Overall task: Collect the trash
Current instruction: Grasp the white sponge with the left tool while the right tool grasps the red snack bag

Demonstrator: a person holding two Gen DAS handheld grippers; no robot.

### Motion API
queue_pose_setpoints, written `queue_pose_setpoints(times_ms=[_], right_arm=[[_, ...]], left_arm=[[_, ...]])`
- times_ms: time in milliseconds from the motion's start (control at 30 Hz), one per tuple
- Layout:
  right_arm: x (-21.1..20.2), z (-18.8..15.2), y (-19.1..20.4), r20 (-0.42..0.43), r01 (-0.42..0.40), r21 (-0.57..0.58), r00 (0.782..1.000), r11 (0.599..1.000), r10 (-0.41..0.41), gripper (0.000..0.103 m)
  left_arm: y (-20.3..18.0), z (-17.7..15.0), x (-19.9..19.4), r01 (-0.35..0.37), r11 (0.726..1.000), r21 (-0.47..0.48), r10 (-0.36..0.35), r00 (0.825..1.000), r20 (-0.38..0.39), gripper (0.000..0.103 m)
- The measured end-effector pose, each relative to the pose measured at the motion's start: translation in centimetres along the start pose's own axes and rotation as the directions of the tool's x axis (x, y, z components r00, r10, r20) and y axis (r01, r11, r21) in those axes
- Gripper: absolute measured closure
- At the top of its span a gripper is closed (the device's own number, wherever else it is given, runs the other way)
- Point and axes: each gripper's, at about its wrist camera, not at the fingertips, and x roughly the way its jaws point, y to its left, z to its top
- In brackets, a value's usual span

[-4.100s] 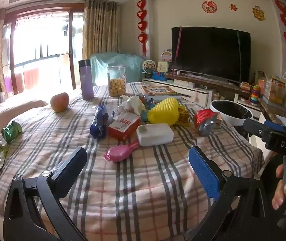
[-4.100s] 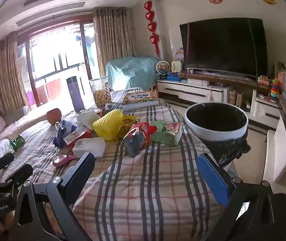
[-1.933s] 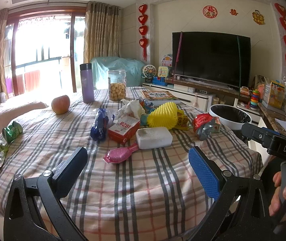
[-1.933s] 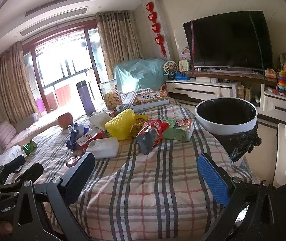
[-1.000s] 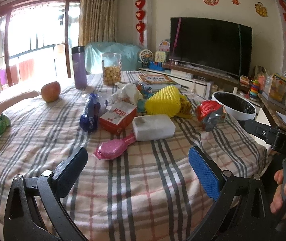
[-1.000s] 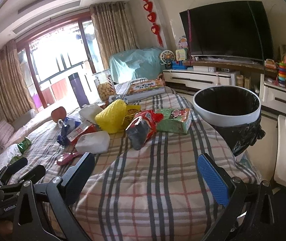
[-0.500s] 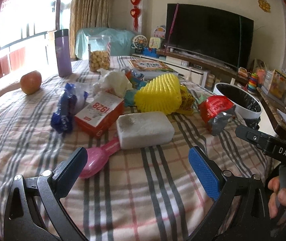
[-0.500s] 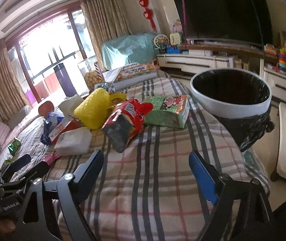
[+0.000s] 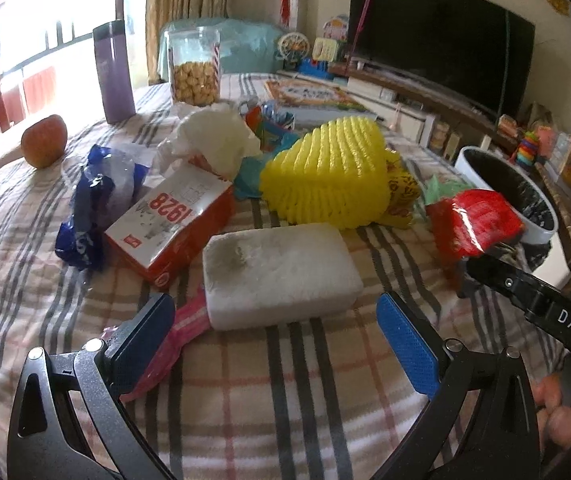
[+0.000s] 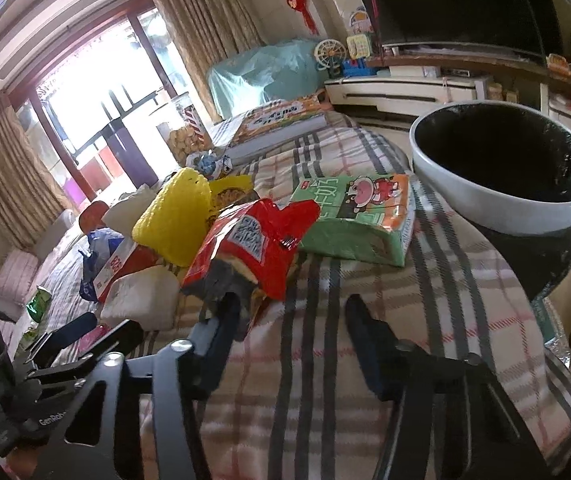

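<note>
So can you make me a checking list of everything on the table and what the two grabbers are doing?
Surface: plaid tablecloth covers the table.
Job's things: white foam block, yellow foam net, red snack bag, red-and-white 1928 box, blue wrapper, pink wrapper, green packet; trash bin with black liner beside the table.
Clutter: apple, purple bottle, snack jar, book.
Grippers: left gripper open before the foam block; right gripper open, one finger at the snack bag.
Cables: nothing seen.
Surroundings: TV, curtains.
</note>
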Motion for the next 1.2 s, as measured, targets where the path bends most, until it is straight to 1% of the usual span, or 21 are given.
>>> queue_pose_setpoints(times_ms=[33, 67, 100, 133, 167, 200, 233, 400, 567, 733, 867, 1200], right_arm=[[0.1, 0.0, 0.0, -0.004, -0.002, 0.002, 1.000, 1.000, 0.002, 0.067], [0.2, 0.1, -0.2, -0.008, -0.006, 0.003, 1.000, 1.000, 0.006, 0.071], [0.3, 0.2, -0.3, -0.013, -0.011, 0.003, 1.000, 1.000, 0.011, 0.080], [0.2, 0.2, -0.5, -0.016, -0.016, 0.005, 1.000, 1.000, 0.016, 0.085], [0.3, 0.2, -0.5, -0.018, -0.021, 0.006, 1.000, 1.000, 0.021, 0.086], [0.2, 0.2, -0.5, -0.020, -0.028, 0.006, 0.999, 1.000, 0.028, 0.088], [0.1, 0.1, -0.5, -0.021, -0.032, 0.001, 0.999, 0.999, 0.032, 0.089], [-0.8, -0.1, -0.2, -0.014, -0.048, -0.010, 0.999, 0.999, 0.048, 0.092], [-1.7, -0.5, -0.5, -0.008, -0.048, -0.005, 0.999, 0.999, 0.048, 0.092], [-3.1, -0.5, -1.9, 0.011, -0.027, 0.020, 1.000, 0.999, 0.026, 0.093], [-4.2, -0.4, -2.9, 0.029, -0.014, 0.036, 0.999, 0.999, 0.013, 0.093], [-6.9, 0.3, -5.9, 0.079, 0.020, 0.083, 0.996, 0.996, -0.026, 0.093]], left_arm=[[-0.2, 0.2, 0.3, -0.011, 1.000, 0.006, 0.011, 1.000, -0.006, 0.000], [-0.4, 0.3, 0.4, -0.019, 1.000, 0.010, 0.019, 1.000, -0.010, 0.001], [-0.5, 0.4, 0.6, -0.024, 1.000, 0.012, 0.024, 1.000, -0.011, 0.005], [-0.5, 0.4, 0.7, -0.021, 1.000, 0.014, 0.021, 1.000, -0.012, 0.019], [-0.6, 0.4, 0.9, -0.019, 1.000, 0.017, 0.019, 0.999, -0.026, 0.022], [-0.6, 0.3, 0.9, -0.020, 1.000, 0.019, 0.021, 0.999, -0.026, 0.022], [-0.6, 0.3, 0.6, -0.015, 1.000, 0.020, 0.015, 1.000, -0.010, 0.023], [-1.0, -0.1, -0.4, 0.017, 0.999, 0.044, -0.018, 0.999, 0.027, 0.026], [-2.2, -1.1, -1.1, 0.068, 0.996, 0.053, -0.069, 0.998, 0.015, 0.026], [-4.1, -1.2, -1.9, 0.109, 0.990, 0.084, -0.111, 0.994, 0.023, 0.026], [-5.9, -0.7, -2.6, 0.150, 0.982, 0.112, -0.154, 0.987, 0.033, 0.026], [-10.7, 0.5, -3.3, 0.223, 0.955, 0.197, -0.235, 0.971, 0.038, 0.026]])
